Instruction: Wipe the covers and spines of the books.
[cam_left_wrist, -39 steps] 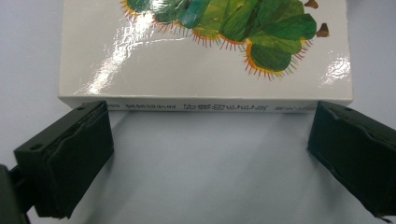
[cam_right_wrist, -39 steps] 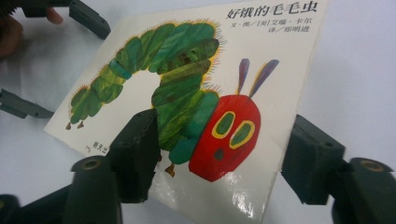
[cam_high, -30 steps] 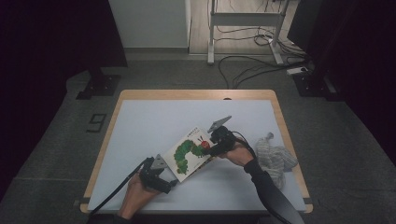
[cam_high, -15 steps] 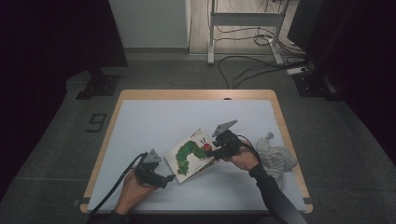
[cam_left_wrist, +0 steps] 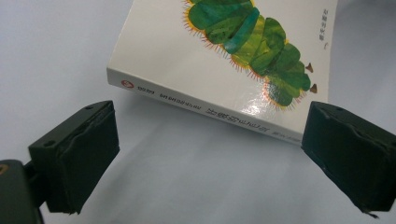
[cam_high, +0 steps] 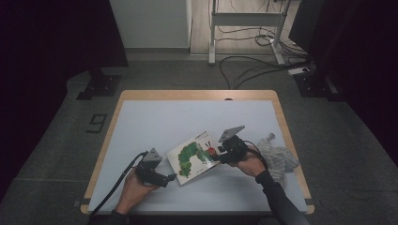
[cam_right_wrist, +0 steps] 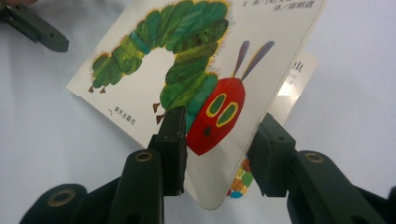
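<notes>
Book (cam_high: 196, 157) work is at an early stage: you have its cover caught, and the opening itself is not done yet. The book lies on the surface (cam_high: 155, 122), with your two hands at either end of it. Your right hand-held gripper (cam_high: 218, 156) sits at the end with the caterpillar's red head, and its jaws have just been closing on the front cover; in the right gripper view the cover (cam_right_wrist: 196, 93) stands between the pads, one pad on the printed face and one behind it, so you are pinching that cover. The cover is raised off the inner pages there, and a page edge (cam_right_wrist: 296, 77) shows behind it.

Your left hand-held gripper (cam_high: 172, 177) waits just beside the opposite end of the book, near the caterpillar's tail. In the left gripper view its jaws are spread wide, with the spine (cam_left_wrist: 205, 112) ahead of them and nothing between the pads.

What is left, by my reading: swing the cover fully over, and probably steady the spine end with the left so the book does not slide.

No container is on the surface. A crumpled cloth (cam_high: 277, 157) lies beyond your right hand, on the far side from the book, and holds nothing that can be made out.
</notes>
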Motion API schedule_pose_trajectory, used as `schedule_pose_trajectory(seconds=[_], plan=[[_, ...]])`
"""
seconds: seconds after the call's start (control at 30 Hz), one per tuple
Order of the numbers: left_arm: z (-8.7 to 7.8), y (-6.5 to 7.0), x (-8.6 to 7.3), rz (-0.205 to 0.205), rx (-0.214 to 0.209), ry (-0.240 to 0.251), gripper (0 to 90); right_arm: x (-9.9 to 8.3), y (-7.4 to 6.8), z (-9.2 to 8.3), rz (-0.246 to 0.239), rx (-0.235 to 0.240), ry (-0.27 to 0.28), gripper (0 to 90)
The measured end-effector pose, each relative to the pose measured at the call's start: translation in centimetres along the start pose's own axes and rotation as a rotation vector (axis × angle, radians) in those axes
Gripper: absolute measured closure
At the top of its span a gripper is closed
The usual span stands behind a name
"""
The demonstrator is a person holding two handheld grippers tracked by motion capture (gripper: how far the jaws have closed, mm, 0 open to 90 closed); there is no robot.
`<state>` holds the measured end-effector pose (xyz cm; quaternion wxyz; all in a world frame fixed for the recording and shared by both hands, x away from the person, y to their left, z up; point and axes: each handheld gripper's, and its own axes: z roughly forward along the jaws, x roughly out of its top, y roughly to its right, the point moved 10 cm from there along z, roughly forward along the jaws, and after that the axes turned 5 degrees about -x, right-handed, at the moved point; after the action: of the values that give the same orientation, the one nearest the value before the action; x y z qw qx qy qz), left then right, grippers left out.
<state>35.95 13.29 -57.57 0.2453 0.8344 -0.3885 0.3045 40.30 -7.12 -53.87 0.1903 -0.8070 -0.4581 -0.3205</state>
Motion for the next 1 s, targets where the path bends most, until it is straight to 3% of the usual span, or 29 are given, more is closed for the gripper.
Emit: schedule_pose_trajectory(seconds=[0.63, 0.83, 1.0], plan=[[1.1, 1.4, 1.5, 0.049, -0.040, -0.022, 15.3, -2.7, 0.0, 0.0, 0.050, 0.001, 0.023, 61.9], [0.9, 2.0, 2.4, 0.057, -0.041, 0.004, 31.2, -3.3, 0.1, 0.2, 0.073, 0.011, 0.032, 62.0], [0.7, 2.5, 2.6, 0.055, -0.045, -0.001, 36.3, -3.5, 0.2, 0.6, 0.080, 0.014, 0.031, 57.5]])
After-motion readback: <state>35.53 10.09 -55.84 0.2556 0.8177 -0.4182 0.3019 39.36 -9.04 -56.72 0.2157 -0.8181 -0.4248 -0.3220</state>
